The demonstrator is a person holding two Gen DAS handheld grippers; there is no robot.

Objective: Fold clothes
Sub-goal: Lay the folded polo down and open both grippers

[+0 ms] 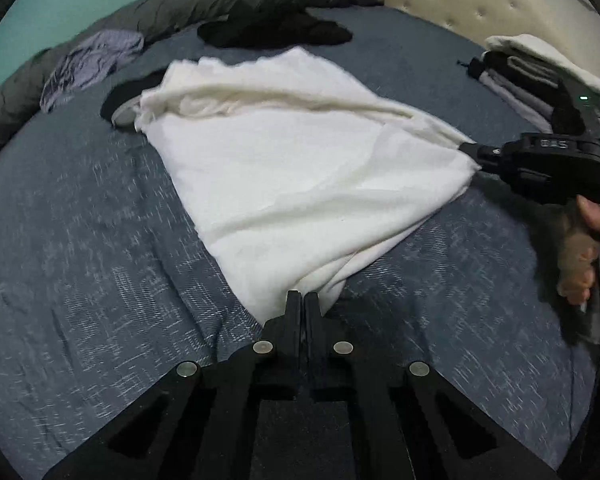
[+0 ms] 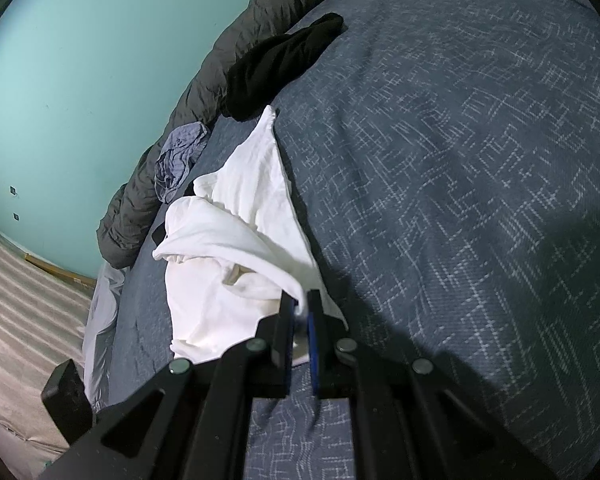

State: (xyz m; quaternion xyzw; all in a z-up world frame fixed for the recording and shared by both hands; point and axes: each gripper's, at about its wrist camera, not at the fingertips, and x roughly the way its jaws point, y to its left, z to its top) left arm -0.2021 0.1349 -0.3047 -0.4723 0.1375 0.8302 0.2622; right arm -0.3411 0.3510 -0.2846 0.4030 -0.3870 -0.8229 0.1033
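On the blue patterned bed (image 1: 80, 280) we found the white garment (image 1: 300, 168) stretched between both grippers: left gripper (image 1: 302, 300) clenched on its near corner, right gripper (image 1: 466, 148) clenched on the far one.

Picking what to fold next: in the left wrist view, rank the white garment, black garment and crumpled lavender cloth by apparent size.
1. White cotton garment, largest by far.
2. Black garment.
3. Crumpled lavender cloth.
The last two look close, and both lie farther away, so that order is unsure.
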